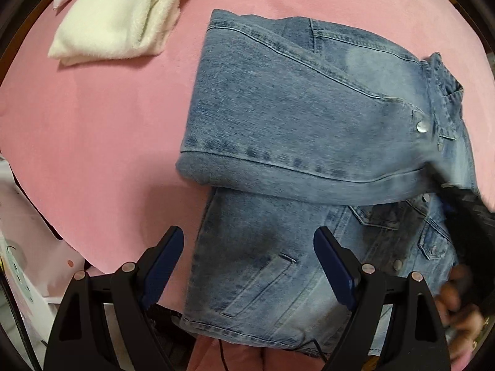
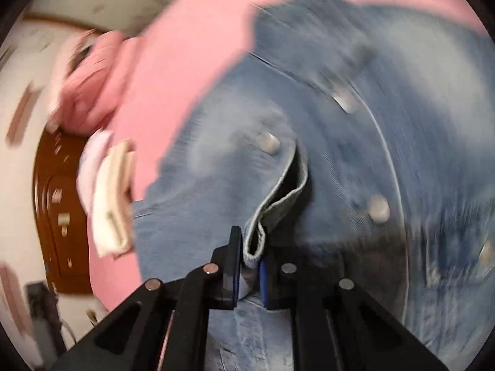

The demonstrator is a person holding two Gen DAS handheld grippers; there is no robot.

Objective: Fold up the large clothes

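Observation:
A light-blue denim jacket point(image 1: 294, 117) lies partly folded on a pink bedspread point(image 1: 92, 130), one sleeve laid across the body. My left gripper point(image 1: 249, 266) hangs open just above the jacket's lower left part, its dark-blue pads wide apart and nothing between them. At the right edge of the left wrist view the black right gripper and a hand show, blurred, at the jacket's button edge. In the right wrist view my right gripper point(image 2: 249, 262) is shut on a folded edge of the denim jacket point(image 2: 340, 160) near its metal buttons. That view is motion-blurred.
A folded cream fleece garment point(image 1: 123, 15) lies at the far left of the bedspread, seen again as a cream fleece garment point(image 2: 111, 198) in the right wrist view. A brown wooden door point(image 2: 58, 216) and pale wall stand past the bed's edge. Pink bedding lies crumpled at the bed's corner.

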